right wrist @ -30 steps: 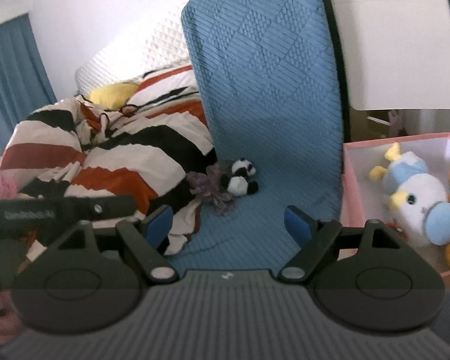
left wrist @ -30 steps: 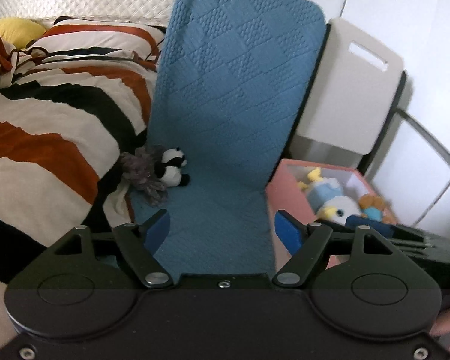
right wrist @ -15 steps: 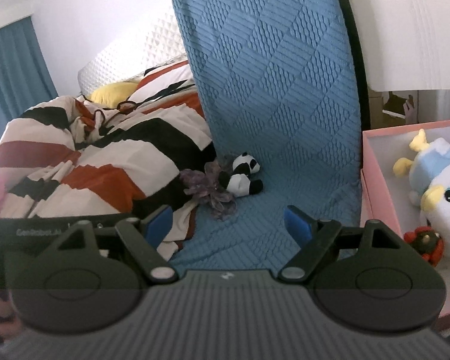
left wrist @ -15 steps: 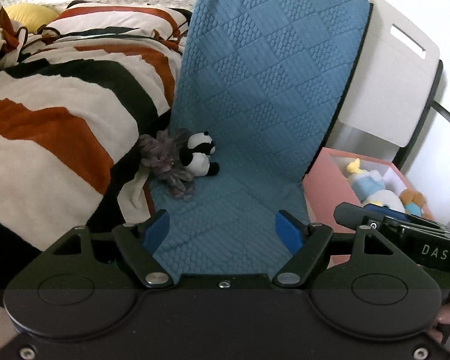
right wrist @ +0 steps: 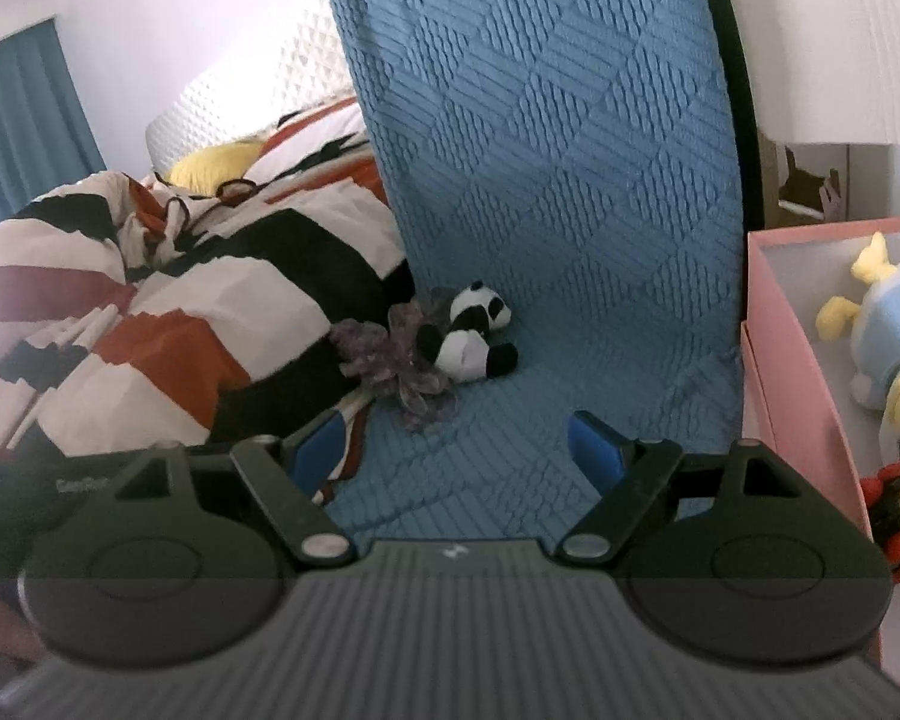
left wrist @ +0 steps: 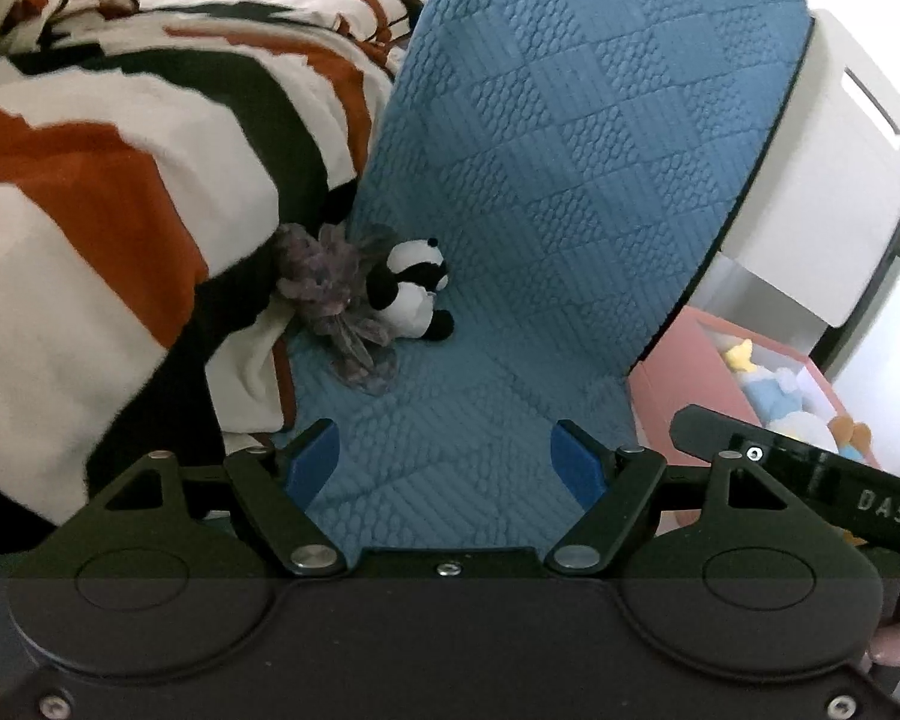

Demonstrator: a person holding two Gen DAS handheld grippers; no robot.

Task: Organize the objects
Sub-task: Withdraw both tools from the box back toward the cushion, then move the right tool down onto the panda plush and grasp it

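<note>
A small panda plush [left wrist: 411, 294] [right wrist: 471, 339] lies on a blue quilted mat [left wrist: 570, 180] [right wrist: 546, 180], touching a grey-purple fuzzy toy [left wrist: 336, 300] [right wrist: 399, 366] on its left. A pink box [left wrist: 696, 378] [right wrist: 804, 396] to the right holds a blue-and-white duck plush [left wrist: 780, 390] [right wrist: 894, 330] and other toys. My left gripper [left wrist: 444, 462] is open and empty, short of the panda. My right gripper [right wrist: 456, 450] is open and empty, also short of the panda.
A striped white, orange and black duvet [left wrist: 120, 180] [right wrist: 180, 312] is heaped on the left. A white board [left wrist: 834, 168] stands behind the mat. The right gripper's body [left wrist: 810, 468] crosses in front of the pink box. A blue curtain [right wrist: 24, 138] hangs far left.
Both grippers have moved forward toward the panda and fuzzy toy, which now look larger and nearer. Both stay open. The toys have not moved.
</note>
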